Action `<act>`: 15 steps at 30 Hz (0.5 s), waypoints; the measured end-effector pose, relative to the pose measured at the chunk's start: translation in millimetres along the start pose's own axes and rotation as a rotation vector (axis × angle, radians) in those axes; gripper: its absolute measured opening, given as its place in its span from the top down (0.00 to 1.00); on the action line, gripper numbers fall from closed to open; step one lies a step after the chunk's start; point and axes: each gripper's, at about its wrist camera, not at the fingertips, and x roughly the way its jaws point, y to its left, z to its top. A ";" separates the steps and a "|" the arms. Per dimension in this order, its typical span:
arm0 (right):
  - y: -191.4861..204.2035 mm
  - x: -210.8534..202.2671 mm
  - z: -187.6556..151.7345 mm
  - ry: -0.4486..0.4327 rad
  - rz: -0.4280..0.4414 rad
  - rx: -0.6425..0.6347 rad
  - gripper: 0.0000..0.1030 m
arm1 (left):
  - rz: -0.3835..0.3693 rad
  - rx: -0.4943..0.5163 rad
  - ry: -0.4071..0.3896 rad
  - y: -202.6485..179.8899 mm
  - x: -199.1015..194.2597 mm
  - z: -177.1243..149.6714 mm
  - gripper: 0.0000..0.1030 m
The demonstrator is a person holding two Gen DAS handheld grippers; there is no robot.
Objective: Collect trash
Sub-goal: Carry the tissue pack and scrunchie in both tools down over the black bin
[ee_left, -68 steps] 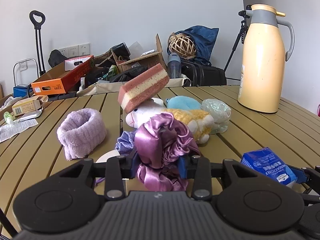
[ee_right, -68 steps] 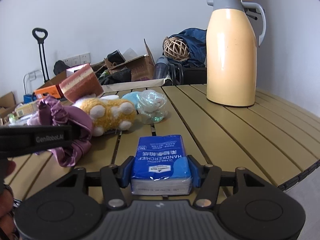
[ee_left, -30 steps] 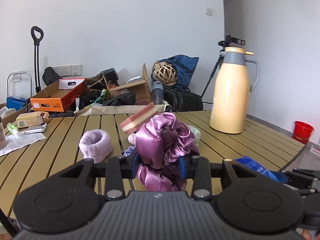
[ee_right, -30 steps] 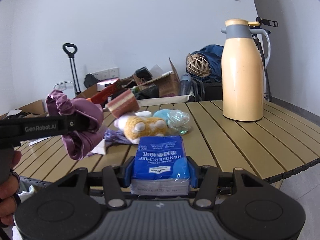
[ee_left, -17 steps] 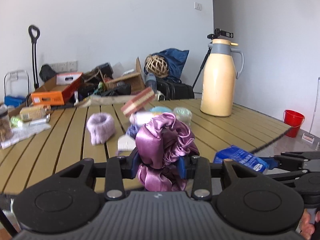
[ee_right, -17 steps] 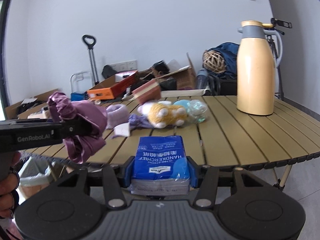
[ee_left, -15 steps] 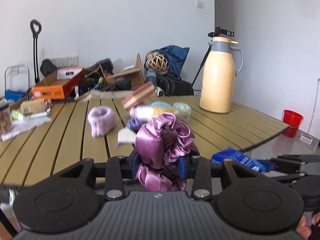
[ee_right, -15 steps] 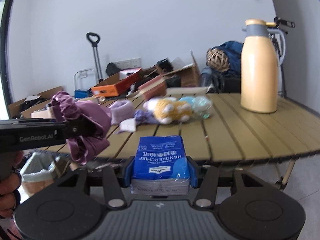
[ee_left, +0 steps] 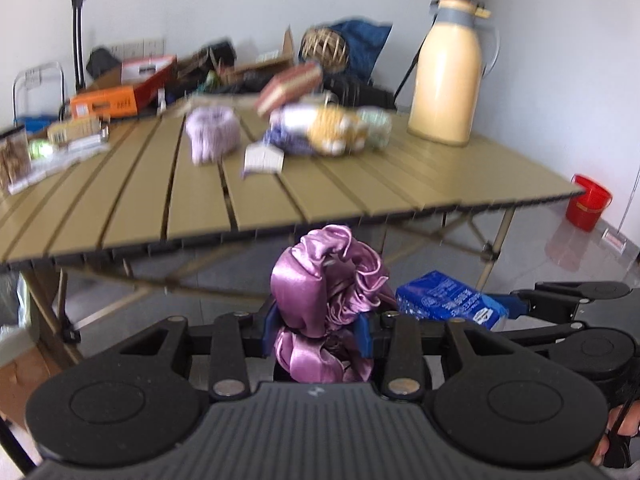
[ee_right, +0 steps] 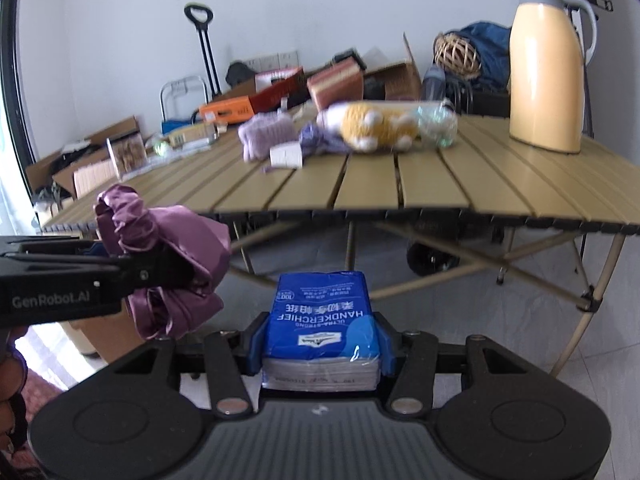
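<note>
A crumpled purple satin scrunchie (ee_left: 326,280) is pinched between the blue pads of the left gripper (ee_left: 318,330), its folds bulging above and below the jaws. A flat blue plastic-wrapped pack of paper handkerchiefs (ee_right: 322,322) is clamped across its width by the right gripper (ee_right: 320,344), with its long axis pointing straight ahead along the fingers and its printed face upward. Both loads are carried off the slatted olive-tan folding table (ee_left: 360,184), in front of its near edge and below the level of its top, over the pale tiled floor.

In the right wrist view the left gripper (ee_right: 168,268) is seen to the left of the handkerchief pack and slightly higher, close beside it but apart; in the left wrist view the pack (ee_left: 448,300) lies just to the right of the scrunchie. The two grippers are thus held side by side and pointed the same way, toward the table's underside.

The coming move is judged to turn on where the collecting place lies. No bin is clearly shown; something pale and crumpled at the far left edge of the left wrist view (ee_left: 10,300), beside the table leg, may be a bag, but this cannot be told. If it is, the left gripper is the nearer, and the scrunchie would probably be dropped first.
</note>
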 end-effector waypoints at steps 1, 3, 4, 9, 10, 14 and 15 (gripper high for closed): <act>-0.1 3.7 -1.4 0.013 -0.002 -0.002 0.50 | 0.004 -0.004 0.017 0.8 4.4 -2.0 0.63; 0.4 11.4 -3.9 0.038 -0.006 -0.002 0.50 | 0.009 -0.010 0.045 3.1 12.1 -5.9 0.63; 0.9 15.5 -4.5 0.049 -0.009 -0.003 0.50 | 0.015 -0.013 0.057 4.0 15.0 -7.6 0.63; -1.3 35.2 -12.8 0.110 -0.023 0.008 0.50 | 0.046 -0.038 0.112 14.1 29.9 -11.5 0.63; -2.2 40.9 -14.0 0.123 -0.025 0.013 0.50 | 0.052 -0.042 0.120 16.0 32.2 -11.9 0.63; -3.8 60.3 -18.0 0.169 -0.030 0.030 0.50 | 0.077 -0.059 0.161 24.7 43.0 -15.8 0.63; -3.7 64.7 -18.9 0.180 -0.035 0.027 0.50 | 0.083 -0.063 0.172 27.0 45.6 -16.7 0.63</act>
